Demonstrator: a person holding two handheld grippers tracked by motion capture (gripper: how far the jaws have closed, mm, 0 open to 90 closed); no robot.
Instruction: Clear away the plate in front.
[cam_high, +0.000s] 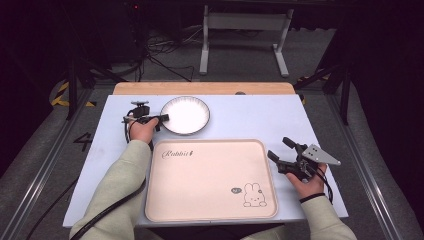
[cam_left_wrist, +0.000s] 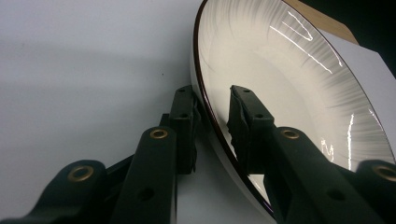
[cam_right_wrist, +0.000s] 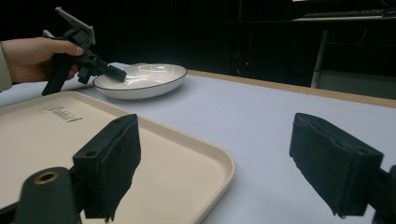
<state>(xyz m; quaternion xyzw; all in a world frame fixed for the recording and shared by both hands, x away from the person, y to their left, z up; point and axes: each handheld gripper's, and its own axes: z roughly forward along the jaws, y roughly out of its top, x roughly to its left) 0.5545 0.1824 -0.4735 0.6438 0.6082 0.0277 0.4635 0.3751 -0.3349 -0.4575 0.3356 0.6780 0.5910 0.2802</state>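
White plate (cam_high: 185, 115) rim pinched in left gripper (cam_high: 161, 119) jaws; right gripper (cam_high: 279, 148) jaws wide, resting.

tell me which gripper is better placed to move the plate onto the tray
Left, most likely. The left gripper already has its jaws astride the plate rim, one inside and one outside. The right gripper rests open beside the tray, apart from the plate.

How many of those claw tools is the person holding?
2. The left claw sits at the white plate's near-left rim, one jaw inside and one outside. The right claw hangs open beside the beige tray's right edge.
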